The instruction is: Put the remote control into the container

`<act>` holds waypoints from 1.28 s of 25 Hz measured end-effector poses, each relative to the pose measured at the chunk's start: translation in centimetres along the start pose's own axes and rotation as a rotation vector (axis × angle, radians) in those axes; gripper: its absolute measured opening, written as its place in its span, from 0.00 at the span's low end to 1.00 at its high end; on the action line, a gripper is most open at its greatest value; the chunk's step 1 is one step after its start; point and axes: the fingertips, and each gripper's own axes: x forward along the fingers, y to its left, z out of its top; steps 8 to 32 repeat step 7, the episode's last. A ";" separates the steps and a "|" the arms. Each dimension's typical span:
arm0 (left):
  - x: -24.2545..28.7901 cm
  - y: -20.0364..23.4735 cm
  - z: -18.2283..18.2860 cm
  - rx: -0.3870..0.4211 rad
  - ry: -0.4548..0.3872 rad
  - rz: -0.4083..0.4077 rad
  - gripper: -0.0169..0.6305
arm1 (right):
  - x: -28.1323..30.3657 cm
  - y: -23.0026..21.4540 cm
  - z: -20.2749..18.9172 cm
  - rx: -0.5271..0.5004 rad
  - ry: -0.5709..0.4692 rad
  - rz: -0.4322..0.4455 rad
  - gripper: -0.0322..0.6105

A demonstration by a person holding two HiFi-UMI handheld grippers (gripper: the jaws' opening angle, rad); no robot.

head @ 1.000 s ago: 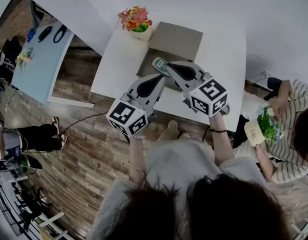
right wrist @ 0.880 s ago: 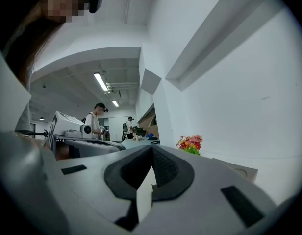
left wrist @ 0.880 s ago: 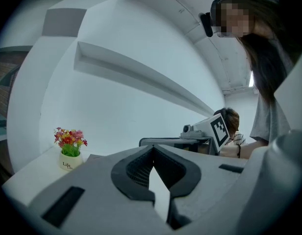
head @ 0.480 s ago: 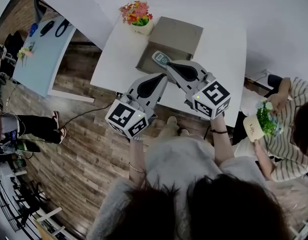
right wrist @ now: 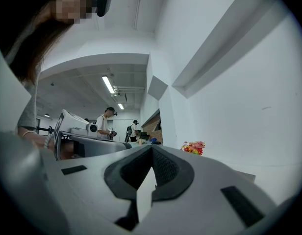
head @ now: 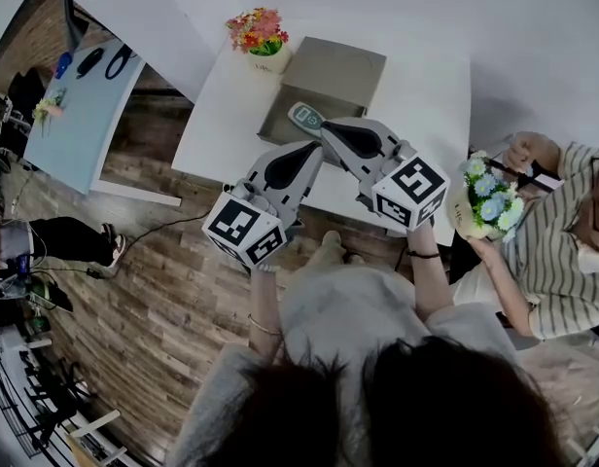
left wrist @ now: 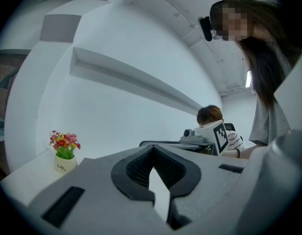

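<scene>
The remote control (head: 304,117), grey with a teal face, lies at the near left of the open grey cardboard container (head: 343,66) on the white table (head: 222,115). My right gripper (head: 327,130) is shut and empty, with its tip just behind the remote; whether it touches it I cannot tell. My left gripper (head: 317,148) is also shut and empty, a little nearer to me over the table. Both gripper views look up at walls, with the jaws (left wrist: 152,151) (right wrist: 152,150) shut on nothing and no remote in sight.
A white pot of pink and red flowers (head: 258,37) stands at the table's far left corner beside the container. A person at the right holds a pot of blue flowers (head: 486,202). A pale blue table (head: 76,115) stands to the left across wood floor.
The person at the right has lifted a different pot of flowers higher. Both grippers and the remote have barely shifted relative to the container.
</scene>
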 end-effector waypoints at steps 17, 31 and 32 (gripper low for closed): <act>0.3 -0.3 0.4 0.006 0.002 0.001 0.03 | -0.4 -0.3 0.4 -0.001 -0.004 -0.002 0.05; 0.3 -0.3 0.4 0.006 0.002 0.001 0.03 | -0.4 -0.3 0.4 -0.001 -0.004 -0.002 0.05; 0.3 -0.3 0.4 0.006 0.002 0.001 0.03 | -0.4 -0.3 0.4 -0.001 -0.004 -0.002 0.05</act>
